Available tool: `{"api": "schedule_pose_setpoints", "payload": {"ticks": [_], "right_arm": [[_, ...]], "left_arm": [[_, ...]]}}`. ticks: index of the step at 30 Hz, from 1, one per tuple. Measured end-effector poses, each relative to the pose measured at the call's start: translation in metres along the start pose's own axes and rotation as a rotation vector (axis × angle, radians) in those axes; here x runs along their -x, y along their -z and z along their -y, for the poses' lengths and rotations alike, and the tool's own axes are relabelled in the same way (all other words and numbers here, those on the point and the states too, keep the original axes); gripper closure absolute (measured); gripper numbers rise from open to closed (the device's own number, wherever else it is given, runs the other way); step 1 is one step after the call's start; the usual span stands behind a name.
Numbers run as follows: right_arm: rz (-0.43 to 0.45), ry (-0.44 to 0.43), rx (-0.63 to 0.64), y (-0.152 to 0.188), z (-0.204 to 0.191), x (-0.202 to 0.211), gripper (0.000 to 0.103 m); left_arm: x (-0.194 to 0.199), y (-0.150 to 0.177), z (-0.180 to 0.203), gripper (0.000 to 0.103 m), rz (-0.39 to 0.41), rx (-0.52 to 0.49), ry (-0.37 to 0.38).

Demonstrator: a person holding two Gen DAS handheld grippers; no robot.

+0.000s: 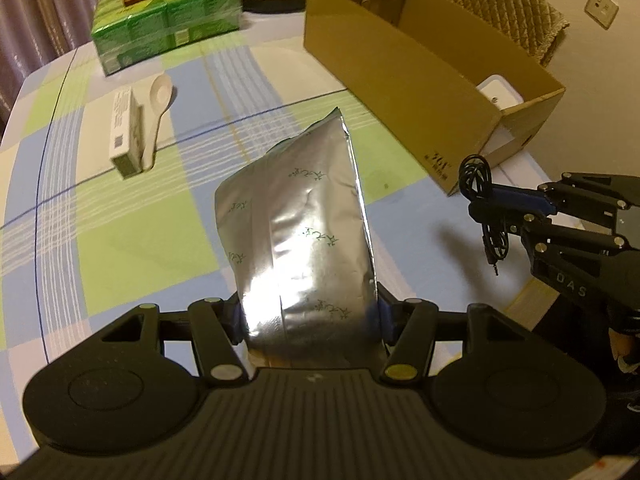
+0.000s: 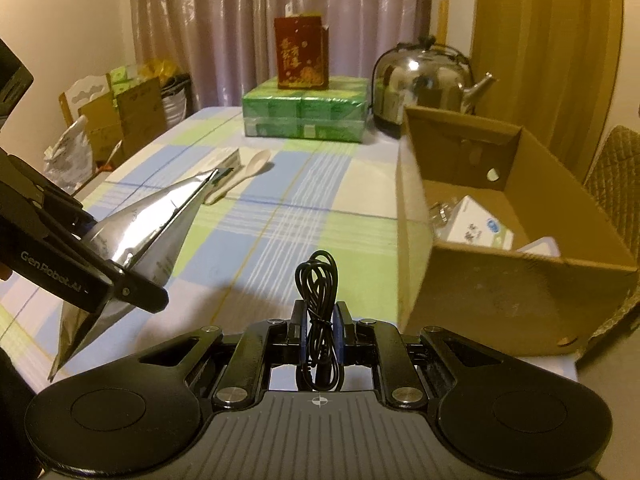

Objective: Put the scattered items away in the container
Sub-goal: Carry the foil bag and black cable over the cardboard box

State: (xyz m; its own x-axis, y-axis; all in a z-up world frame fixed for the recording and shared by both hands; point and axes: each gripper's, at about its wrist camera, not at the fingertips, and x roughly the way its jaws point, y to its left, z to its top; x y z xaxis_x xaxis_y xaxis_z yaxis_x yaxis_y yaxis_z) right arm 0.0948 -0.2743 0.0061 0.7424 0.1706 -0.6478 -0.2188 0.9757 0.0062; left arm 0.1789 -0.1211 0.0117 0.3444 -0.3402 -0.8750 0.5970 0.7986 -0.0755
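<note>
Left gripper (image 1: 308, 320): jaws set at a middling width, clamped on the lower part of the foil pouch (image 1: 304, 232); the pouch is held clear above the desk (image 1: 120, 240), its sealed top edge pointing away from the gripper.
Foil pouch, right wrist view (image 2: 136, 236): seen edge-on, tilted, gripped near its middle by the left gripper (image 2: 104, 276) over the near left part of the desk.
Right gripper (image 2: 320, 332): jaws drawn narrow and closed on a coiled black cable (image 2: 318, 280); a loop stands up above the jaws.
Black cable, left wrist view (image 1: 486, 208): bundle hangs from the right gripper (image 1: 508, 204), its plug end dangling, clear of the desk.
Cardboard box (image 2: 500, 280): open-topped, on the right side of the desk, holding white packages; the right gripper is just beside its near left corner.
White spoon (image 1: 158, 112): lying on the desk toward the far left, touching a slim white carton (image 1: 126, 128) that lies alongside it.
Green wrapped packs (image 2: 306, 110): stacked at the far edge of the desk, with a red box (image 2: 302, 52) standing on top.
Steel kettle (image 2: 424, 80): at the far edge, between the green packs and the cardboard box.
Desk cover: checked cloth in blue, green and cream.
</note>
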Motion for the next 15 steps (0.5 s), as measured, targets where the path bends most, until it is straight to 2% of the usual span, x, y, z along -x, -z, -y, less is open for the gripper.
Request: {"api": "schedule_pose_setpoints", "payload": {"ticks": [15], "right_arm": [[0.085, 0.075, -0.04, -0.024, 0.048, 0.043, 0.093]], "left_arm": [[0.013, -0.045, 0.057, 0.048, 0.074, -0.078, 0.067]]}}
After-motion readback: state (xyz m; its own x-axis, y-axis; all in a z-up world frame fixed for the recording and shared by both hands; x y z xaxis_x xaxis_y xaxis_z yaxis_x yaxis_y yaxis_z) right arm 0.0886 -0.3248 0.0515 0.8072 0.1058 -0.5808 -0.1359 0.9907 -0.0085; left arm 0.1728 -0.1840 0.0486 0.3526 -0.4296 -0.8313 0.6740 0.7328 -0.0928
